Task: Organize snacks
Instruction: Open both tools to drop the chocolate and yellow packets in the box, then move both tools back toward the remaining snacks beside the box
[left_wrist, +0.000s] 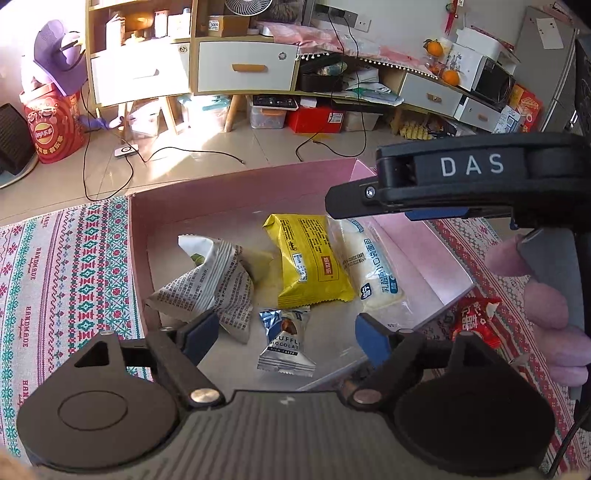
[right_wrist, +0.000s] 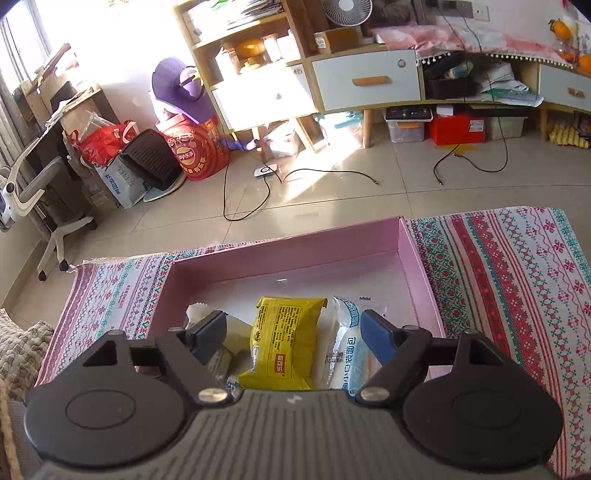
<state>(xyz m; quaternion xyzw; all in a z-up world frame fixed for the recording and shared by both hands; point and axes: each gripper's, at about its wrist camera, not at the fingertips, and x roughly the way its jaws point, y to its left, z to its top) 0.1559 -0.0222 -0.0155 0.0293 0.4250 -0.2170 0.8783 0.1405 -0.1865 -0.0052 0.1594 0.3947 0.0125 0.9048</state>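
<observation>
Snacks: four wrapped packets lie loose on the floor of the pink box (left_wrist: 140, 236), which sits on a patterned woven cloth (left_wrist: 62, 266).
Yellow packet (left_wrist: 308, 258): box centre, long axis running 12 to 6 in the left wrist view.
White bread packet (left_wrist: 373, 266): touching the yellow one at its 3 o'clock.
Grey-white crumpled packet (left_wrist: 210, 280): at 9 o'clock of the yellow one.
Truffle chocolate (left_wrist: 286, 343): small silver-blue wrapper, at 6 o'clock of the yellow packet, nearest the camera.
Red packet (left_wrist: 474, 321): outside the box on the cloth, at 3 o'clock, just beside the box wall.
Left gripper (left_wrist: 286, 336): fingers spread wide, gripping nothing; the chocolate lies below and between them.
Right gripper (right_wrist: 293, 336): fingers spread wide above the yellow packet, nothing gripped.
Hand (left_wrist: 546, 314): wrapped on the right gripper's handle.
</observation>
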